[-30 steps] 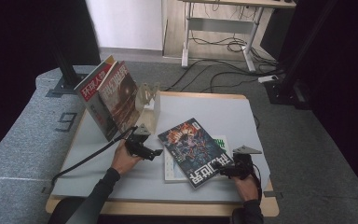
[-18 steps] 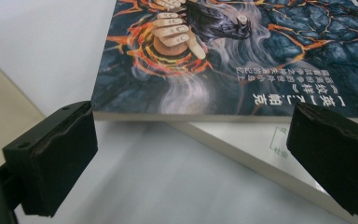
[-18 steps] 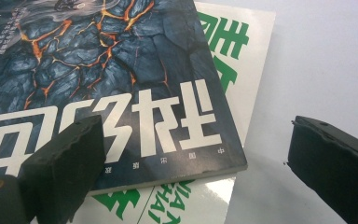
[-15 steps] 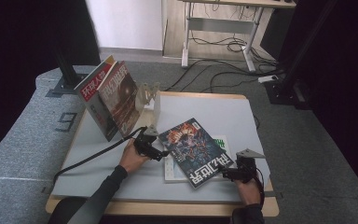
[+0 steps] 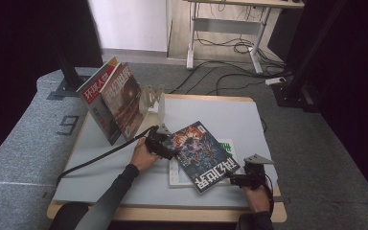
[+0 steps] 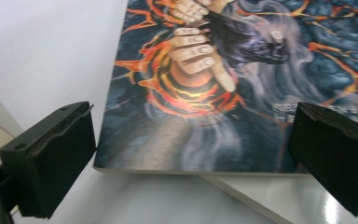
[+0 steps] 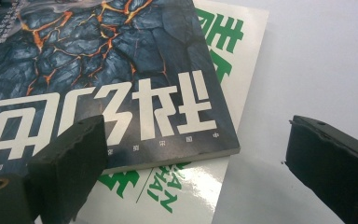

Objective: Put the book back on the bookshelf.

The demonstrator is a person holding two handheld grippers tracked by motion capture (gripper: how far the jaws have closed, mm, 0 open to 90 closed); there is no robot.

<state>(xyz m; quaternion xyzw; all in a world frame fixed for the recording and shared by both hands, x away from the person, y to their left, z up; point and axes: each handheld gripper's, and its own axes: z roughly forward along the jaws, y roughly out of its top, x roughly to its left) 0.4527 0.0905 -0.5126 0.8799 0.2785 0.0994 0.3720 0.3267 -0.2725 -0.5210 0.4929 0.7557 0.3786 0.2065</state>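
While a grey carpet floor and a desk with loose cables lie behind, the pale smooth table point(image 5: 220, 108) has a light wood edge. On it, a flat dark magazine point(image 5: 202, 154) with shiny fire art lies slanted on top of a white and green magazine point(image 5: 228, 145). The left gripper point(image 5: 164, 149) sits at its near corner, jaws wide apart. The right gripper point(image 5: 234, 179) waits at the other end, jaws apart too. More magazines point(image 5: 115, 98) stand up in a clear rack point(image 5: 154, 98).

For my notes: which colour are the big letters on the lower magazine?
Green on white, clearest in the right gripper view on the lower magazine.
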